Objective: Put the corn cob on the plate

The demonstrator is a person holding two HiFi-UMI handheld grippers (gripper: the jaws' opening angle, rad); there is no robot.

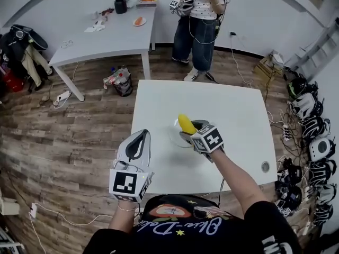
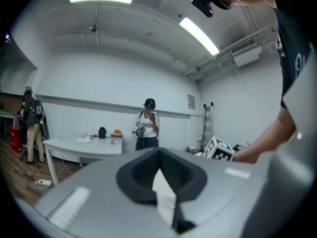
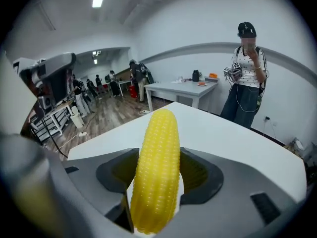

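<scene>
My right gripper (image 1: pixel 190 129) is shut on the yellow corn cob (image 1: pixel 185 123), which sticks out past the jaws and points away from me. It hangs over the white plate (image 1: pixel 172 135) near the middle of the white table (image 1: pixel 233 115). In the right gripper view the corn cob (image 3: pixel 158 167) stands between both dark pads and fills the gap; the plate is hidden there. My left gripper (image 1: pixel 137 144) is at the table's front left edge, shut with nothing in it. In the left gripper view, the left gripper (image 2: pixel 161 182) shows its pads together.
A person (image 1: pixel 198 15) stands beyond the table's far edge. A second grey table (image 1: pixel 106 36) at the back left carries a black jar (image 1: pixel 121 5) and small items. Bags (image 1: pixel 119 81) lie on the wood floor, and gear (image 1: pixel 310 126) lines the right wall.
</scene>
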